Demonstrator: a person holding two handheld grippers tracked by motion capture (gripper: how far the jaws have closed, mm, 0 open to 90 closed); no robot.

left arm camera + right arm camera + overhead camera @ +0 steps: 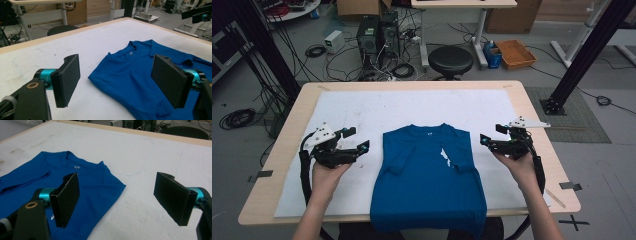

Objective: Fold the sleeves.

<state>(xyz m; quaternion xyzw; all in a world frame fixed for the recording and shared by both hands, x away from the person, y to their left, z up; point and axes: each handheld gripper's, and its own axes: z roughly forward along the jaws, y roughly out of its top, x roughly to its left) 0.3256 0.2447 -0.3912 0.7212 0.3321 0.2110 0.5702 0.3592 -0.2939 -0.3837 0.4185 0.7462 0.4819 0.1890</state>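
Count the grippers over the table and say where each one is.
2. The left gripper is held over the white mat left of the blue T-shirt, jaws open and empty. The right gripper is held just right of the shirt, jaws open and empty too.

We see left gripper (116, 82) with jaws wide apart, nothing between pads; blue T-shirt (140, 77) flat on white table cover (82, 40), collar away from us; right jaw overlaps shirt.

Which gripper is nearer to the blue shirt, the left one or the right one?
Right, slightly. The right gripper hovers just off the blue shirt, beside its folded sleeve. The left gripper hovers beside the other sleeve, a little farther off.
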